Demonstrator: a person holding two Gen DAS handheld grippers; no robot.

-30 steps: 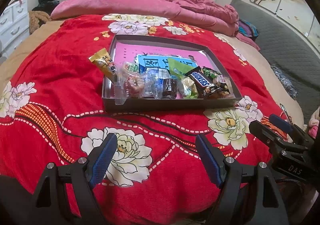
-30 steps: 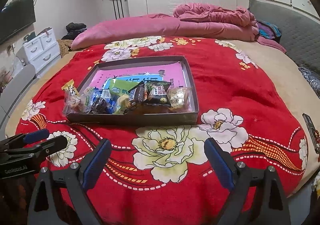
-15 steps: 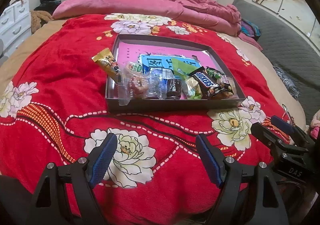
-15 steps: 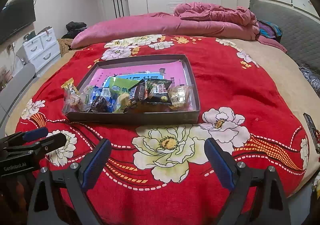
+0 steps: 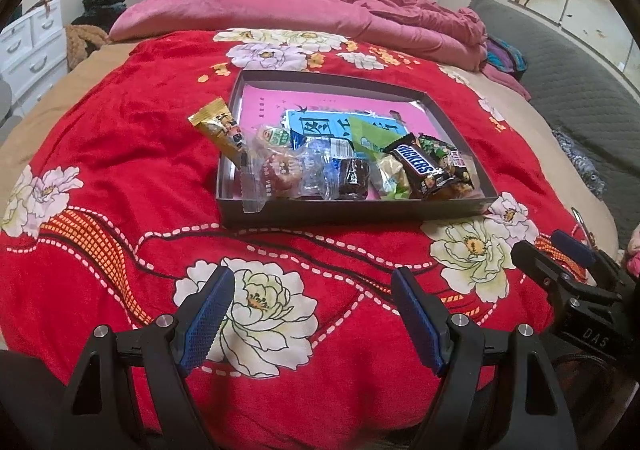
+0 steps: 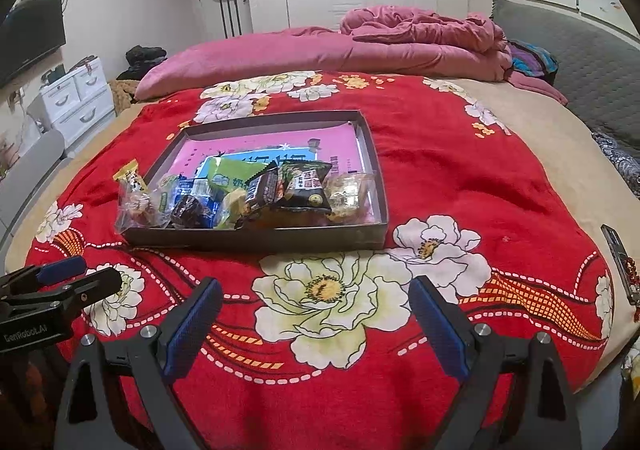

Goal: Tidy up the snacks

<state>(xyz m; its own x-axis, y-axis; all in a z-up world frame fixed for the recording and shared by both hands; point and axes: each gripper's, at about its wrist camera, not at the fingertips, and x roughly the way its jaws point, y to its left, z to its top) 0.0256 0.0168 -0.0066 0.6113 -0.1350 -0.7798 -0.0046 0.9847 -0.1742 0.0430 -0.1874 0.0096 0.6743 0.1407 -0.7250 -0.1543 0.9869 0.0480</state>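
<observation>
Left wrist view: left hand-held gripper (image 5: 310, 300) and right hand-held gripper (image 6: 314, 310) hover wide open, empty, above the red blanket (image 5: 132, 154); snacks (image 5: 352, 166), perhaps mostly candy, crowd the tray's (image 5: 352, 212) near edge.

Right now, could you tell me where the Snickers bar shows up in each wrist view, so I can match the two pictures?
Left wrist view: the Snickers bar lies right of centre, near the front right of the grey tray.
Right wrist view: the Snickers bar sits left of centre, mid-tray, tipped on edge beside the dark green packet.
Shared landmark: the yellow packet sticking out over the tray's left wall.
</observation>
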